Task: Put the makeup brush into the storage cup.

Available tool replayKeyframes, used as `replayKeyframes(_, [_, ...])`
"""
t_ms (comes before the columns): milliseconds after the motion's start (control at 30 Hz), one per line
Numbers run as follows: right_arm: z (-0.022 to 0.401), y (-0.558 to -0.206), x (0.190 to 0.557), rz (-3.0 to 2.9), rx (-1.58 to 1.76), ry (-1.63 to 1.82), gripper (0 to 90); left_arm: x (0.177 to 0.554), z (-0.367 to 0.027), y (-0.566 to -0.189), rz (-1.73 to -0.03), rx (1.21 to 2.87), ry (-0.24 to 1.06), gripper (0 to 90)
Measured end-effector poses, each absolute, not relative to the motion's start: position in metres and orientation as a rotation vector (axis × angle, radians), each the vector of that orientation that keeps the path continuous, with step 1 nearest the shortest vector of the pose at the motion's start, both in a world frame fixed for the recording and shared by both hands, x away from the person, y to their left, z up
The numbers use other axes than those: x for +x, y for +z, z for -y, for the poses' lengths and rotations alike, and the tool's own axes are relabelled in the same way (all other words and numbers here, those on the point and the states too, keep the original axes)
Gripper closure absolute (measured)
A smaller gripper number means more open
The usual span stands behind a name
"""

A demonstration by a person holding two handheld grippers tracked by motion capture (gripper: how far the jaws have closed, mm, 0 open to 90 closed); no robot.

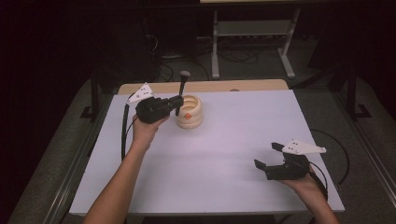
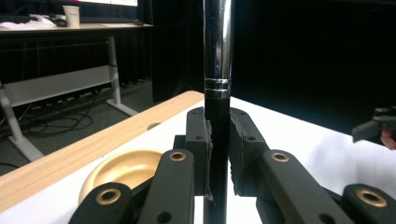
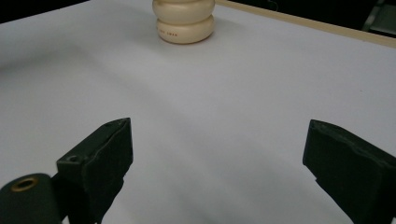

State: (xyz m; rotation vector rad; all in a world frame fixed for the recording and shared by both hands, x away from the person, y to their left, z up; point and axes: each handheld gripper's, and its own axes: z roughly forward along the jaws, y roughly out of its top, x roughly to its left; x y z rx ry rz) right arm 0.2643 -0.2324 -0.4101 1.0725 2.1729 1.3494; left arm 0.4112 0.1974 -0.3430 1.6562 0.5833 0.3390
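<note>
Left tongs: clenched on a slender upright tool with a black lower shaft and chromed upper shaft, held just beside the cream ribbed ceramic pot, at its left rim. In the left gripper view the jaws press the black shaft from both sides, a chrome ring and polished metal section rising above them; the pot's open mouth lies below and to the left.

Right tongs: released, jaws spread wide with bare tabletop between them, held by a hand well apart from the pot, toward the near right part of the surface. In the right gripper view the two black pads stand far apart, and the pot sits ahead, distant.

Cream ribbed pot: upright on the white tabletop, near its far edge and left of centre; small orange mark on its side.

Wooden strip: runs behind the pot along the tabletop's far edge.
</note>
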Motion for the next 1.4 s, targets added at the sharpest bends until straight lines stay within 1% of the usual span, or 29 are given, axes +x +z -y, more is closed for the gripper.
replayKeyframes(667, [0.234, -0.41, 0.264, -2.167, 1.069, 1.355, 8.1, 0.451, -0.188, -0.354, -0.599, 1.669, 0.392, 79.2])
replayKeyframes(1067, [0.234, -0.411, 0.265, -2.169, 1.071, 1.36, 8.2, 0.466, -0.185, -0.362, -0.607, 1.683, 0.408, 79.0])
replayKeyframes(1400, [0.236, -0.411, 0.265, -2.163, 1.073, 1.362, 8.3, 0.476, -0.184, -0.377, -0.637, 1.684, 0.368, 78.9])
